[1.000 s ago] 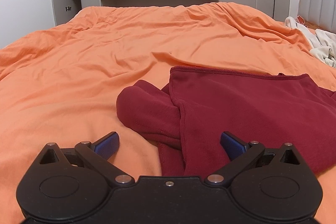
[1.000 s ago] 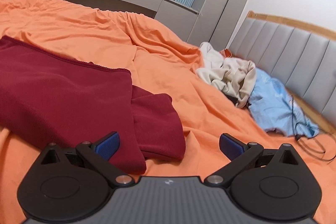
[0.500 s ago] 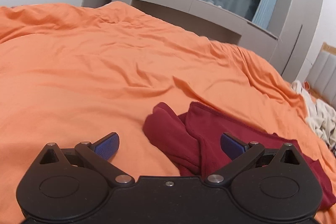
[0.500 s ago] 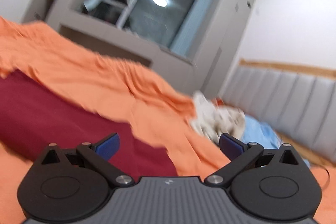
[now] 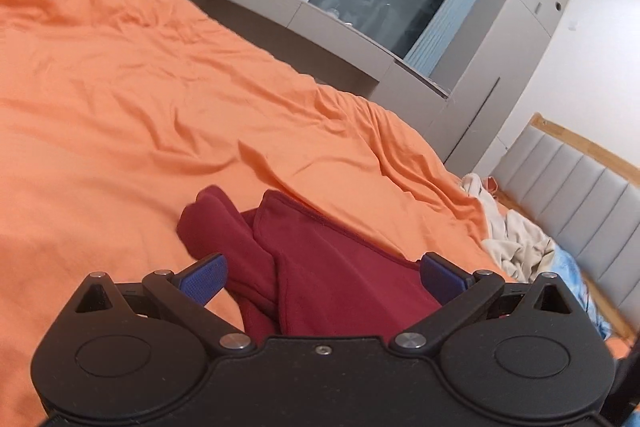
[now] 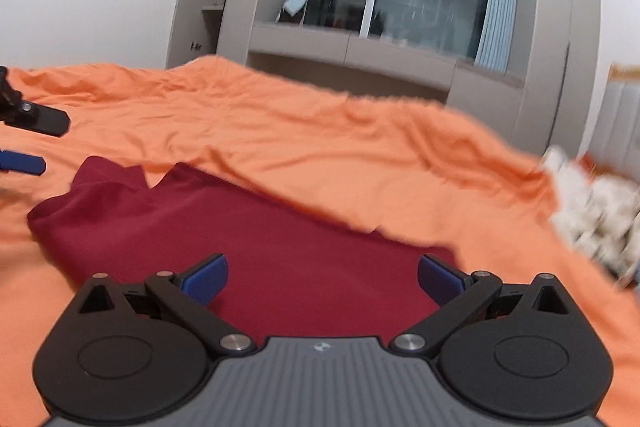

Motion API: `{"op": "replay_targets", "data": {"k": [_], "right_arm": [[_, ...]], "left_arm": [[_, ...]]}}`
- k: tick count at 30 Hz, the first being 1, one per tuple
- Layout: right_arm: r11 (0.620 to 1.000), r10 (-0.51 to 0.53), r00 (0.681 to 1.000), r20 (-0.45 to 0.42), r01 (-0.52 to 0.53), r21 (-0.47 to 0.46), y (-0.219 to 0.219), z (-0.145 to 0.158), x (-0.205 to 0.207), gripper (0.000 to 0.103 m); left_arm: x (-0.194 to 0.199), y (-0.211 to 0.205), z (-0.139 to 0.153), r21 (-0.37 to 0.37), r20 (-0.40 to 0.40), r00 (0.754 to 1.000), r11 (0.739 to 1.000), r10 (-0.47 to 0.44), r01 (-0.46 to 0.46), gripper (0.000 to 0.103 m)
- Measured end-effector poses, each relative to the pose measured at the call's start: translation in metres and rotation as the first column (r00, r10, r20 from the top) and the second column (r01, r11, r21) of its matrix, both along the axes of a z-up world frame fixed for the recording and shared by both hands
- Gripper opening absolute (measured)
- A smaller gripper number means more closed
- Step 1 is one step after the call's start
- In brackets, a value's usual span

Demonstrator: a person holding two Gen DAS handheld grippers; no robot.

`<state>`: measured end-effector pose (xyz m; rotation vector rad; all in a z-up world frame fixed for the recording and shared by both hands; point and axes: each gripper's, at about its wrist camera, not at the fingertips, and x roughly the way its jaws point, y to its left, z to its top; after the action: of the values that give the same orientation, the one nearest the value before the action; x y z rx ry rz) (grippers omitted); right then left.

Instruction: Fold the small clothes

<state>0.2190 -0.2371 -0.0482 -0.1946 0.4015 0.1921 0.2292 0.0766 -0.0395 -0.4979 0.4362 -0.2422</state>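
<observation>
Left claw [image 5: 322,277]: jaws spread wide, blue pads [image 5: 204,277] empty, poised above the near left part of the dark red garment [image 5: 320,267]; whether the pads touch the cloth cannot be told. Right claw [image 6: 322,277]: jaws likewise spread wide, nothing pinched, blue pads [image 6: 206,277] over the garment's near middle; this view is motion-blurred.

Dark red garment: a small knit piece lying flat on the orange duvet [image 5: 140,115]. In the right wrist view it reads as a broad, smooth panel [image 6: 260,239] with a straight far hem running from left to right. At its left end a sleeve [image 5: 216,231] is bunched and doubled over, forming a rounded lump beside the hem corner.

Open room: the orange duvet, lightly wrinkled, spreads wide and bare to the left of and beyond the garment, up to the far edge of the bed. To the right, a heap of cream clothes [image 5: 516,243] lies well apart from the garment, with a light blue cloth [image 5: 568,267] just beside it, near the grey padded headboard [image 5: 580,211].

Beyond the bed: grey cabinets [image 6: 400,55] and a dark window [image 6: 428,3] with pale blue curtains. Part of the left claw enters the right wrist view at its left edge.
</observation>
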Motion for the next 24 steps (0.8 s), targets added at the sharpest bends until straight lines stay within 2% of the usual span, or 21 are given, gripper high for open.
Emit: {"op": "replay_targets", "data": {"k": [3, 5, 9, 11, 13, 15, 18, 24], "right_arm": [[0.999, -0.018, 0.998, -0.066, 0.021, 0.045, -0.009, -0.018, 0.002, 0.103], [0.994, -0.006, 0.996, -0.093, 0.016, 0.104, -0.019, -0.019, 0.005, 0.103], [0.983, 0.006, 0.989, -0.148, 0.021, 0.181, -0.03, -0.023, 0.011, 0.103], [0.978, 0.01, 0.986, -0.164, 0.024, 0.209, -0.034, -0.024, 0.014, 0.103], [0.974, 0.012, 0.985, -0.169, 0.027, 0.223, -0.036, -0.025, 0.015, 0.103], [0.974, 0.012, 0.985, -0.171, 0.028, 0.226, -0.037, -0.026, 0.015, 0.103], [0.974, 0.011, 0.985, -0.171, 0.029, 0.225, -0.037, -0.026, 0.015, 0.103], [0.974, 0.009, 0.985, -0.17, 0.029, 0.225, -0.036, -0.026, 0.015, 0.103]], "left_arm": [[-0.013, 0.0, -0.007, -0.063, -0.012, 1.0, 0.998, 0.019, -0.019, 0.102], [-0.022, -0.005, -0.012, -0.081, -0.022, 0.999, 0.996, -0.024, 0.022, 0.102], [-0.036, -0.022, -0.018, -0.073, -0.026, 0.991, 0.989, -0.128, 0.126, 0.102], [-0.04, -0.027, -0.023, -0.108, -0.047, 0.988, 0.984, -0.148, 0.143, 0.102], [-0.04, -0.029, -0.029, -0.176, -0.072, 0.985, 0.974, -0.156, 0.141, 0.102], [-0.037, -0.031, -0.033, -0.212, -0.095, 0.985, 0.97, -0.144, 0.121, 0.102], [-0.024, -0.037, -0.036, -0.178, -0.145, 0.984, 0.981, -0.101, 0.074, 0.102], [0.014, -0.041, -0.038, -0.163, -0.241, 0.971, 0.986, 0.0, -0.041, 0.102]]}}
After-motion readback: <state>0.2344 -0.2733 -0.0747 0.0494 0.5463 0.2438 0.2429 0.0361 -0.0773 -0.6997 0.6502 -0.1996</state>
